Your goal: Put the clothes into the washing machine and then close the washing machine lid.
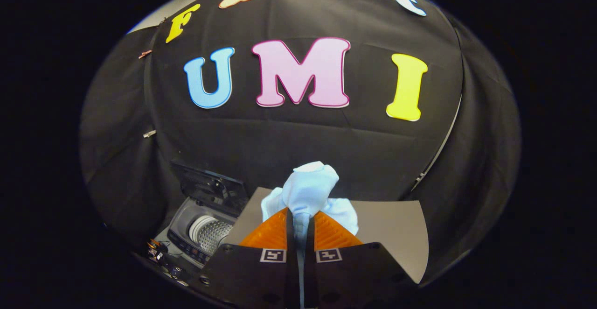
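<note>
With the gripper (301,227) clamped tight on the pale blue cloth (308,187), which bunches up above the table (396,234), the carry should swing left over the washing machine (200,229) beside the table's left edge, lid (210,185) up, and let go only above the drum (210,232).

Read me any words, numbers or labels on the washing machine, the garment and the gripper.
washing machine: panel markings too small and blurred to read.
gripper, shut on the garment: two square coded tags, no words.
garment: no text.
</note>
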{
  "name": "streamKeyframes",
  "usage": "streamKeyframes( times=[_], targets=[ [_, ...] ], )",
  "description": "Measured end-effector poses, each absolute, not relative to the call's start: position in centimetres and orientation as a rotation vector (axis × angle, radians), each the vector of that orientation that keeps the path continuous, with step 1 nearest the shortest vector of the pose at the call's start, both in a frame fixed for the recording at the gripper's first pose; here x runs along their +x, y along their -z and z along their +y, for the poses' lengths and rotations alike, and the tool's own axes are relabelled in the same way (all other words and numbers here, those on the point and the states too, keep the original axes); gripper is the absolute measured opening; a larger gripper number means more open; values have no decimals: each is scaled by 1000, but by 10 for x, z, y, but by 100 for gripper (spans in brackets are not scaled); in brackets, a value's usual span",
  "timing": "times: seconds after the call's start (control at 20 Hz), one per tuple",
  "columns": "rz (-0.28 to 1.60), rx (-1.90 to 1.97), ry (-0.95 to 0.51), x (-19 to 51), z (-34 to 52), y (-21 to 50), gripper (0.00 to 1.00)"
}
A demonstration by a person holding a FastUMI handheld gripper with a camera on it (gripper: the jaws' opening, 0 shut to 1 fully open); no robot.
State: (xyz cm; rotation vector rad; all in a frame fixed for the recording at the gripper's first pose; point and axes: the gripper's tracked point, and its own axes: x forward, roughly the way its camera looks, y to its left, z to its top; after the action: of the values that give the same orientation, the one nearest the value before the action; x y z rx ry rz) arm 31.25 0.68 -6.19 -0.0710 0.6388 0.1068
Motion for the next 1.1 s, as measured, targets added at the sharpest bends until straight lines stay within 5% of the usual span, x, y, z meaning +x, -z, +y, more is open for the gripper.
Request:
streamKeyframes(
  times=[0.6,1.1],
  targets=[
    [559,-68,-339,317,188,42,8],
    [637,-71,-471,318,313,116,8]
  ],
)
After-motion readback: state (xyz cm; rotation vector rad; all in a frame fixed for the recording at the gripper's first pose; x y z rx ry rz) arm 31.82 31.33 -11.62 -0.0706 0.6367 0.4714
